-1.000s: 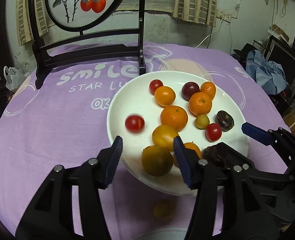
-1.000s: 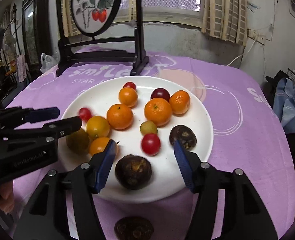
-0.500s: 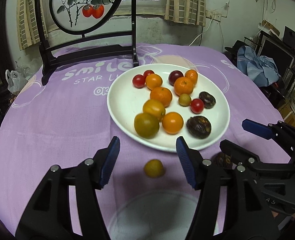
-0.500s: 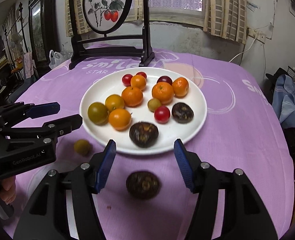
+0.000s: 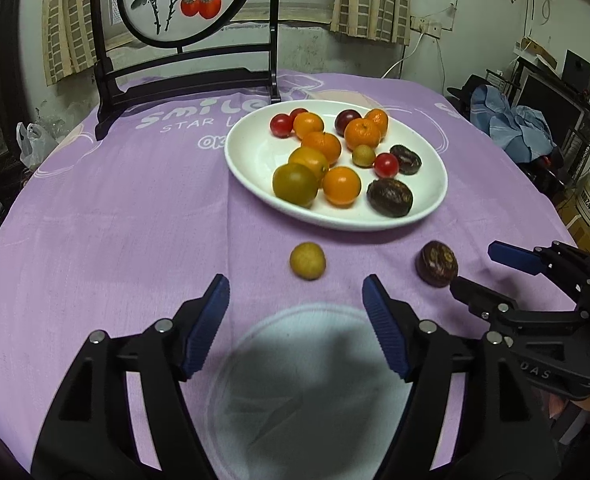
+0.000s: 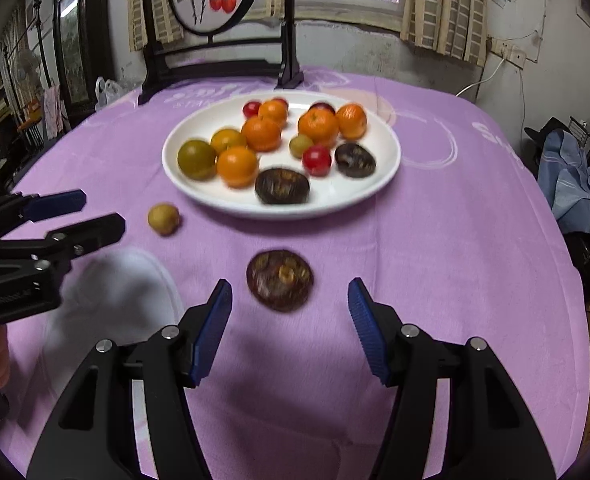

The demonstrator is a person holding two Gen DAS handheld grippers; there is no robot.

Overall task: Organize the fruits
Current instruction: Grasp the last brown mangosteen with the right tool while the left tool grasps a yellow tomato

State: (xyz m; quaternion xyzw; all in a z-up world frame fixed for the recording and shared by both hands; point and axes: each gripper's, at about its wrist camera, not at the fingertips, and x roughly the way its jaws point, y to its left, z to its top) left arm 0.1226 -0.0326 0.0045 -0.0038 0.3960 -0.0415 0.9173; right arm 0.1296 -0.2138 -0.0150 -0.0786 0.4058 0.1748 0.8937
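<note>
A white plate (image 5: 255,156) (image 6: 379,176) on the purple cloth holds several oranges, red tomatoes, green fruits and dark passion fruits. A small yellow-green fruit (image 5: 307,261) (image 6: 163,219) and a dark passion fruit (image 5: 437,269) (image 6: 280,280) lie loose on the cloth in front of the plate. My left gripper (image 5: 295,324) is open and empty, just short of the yellow-green fruit. My right gripper (image 6: 289,324) is open and empty, just short of the passion fruit; it also shows at the right in the left wrist view (image 5: 483,272).
A dark wooden stand with a round painted screen (image 5: 183,76) (image 6: 215,64) stands behind the plate. A pale round print (image 5: 307,384) marks the cloth near me. The table edge drops off at right, where blue clothes (image 6: 575,184) lie.
Both grippers have pulled back from over the plate toward the near table edge. The two loose fruits now lie ahead of the fingers. Both stay open.
</note>
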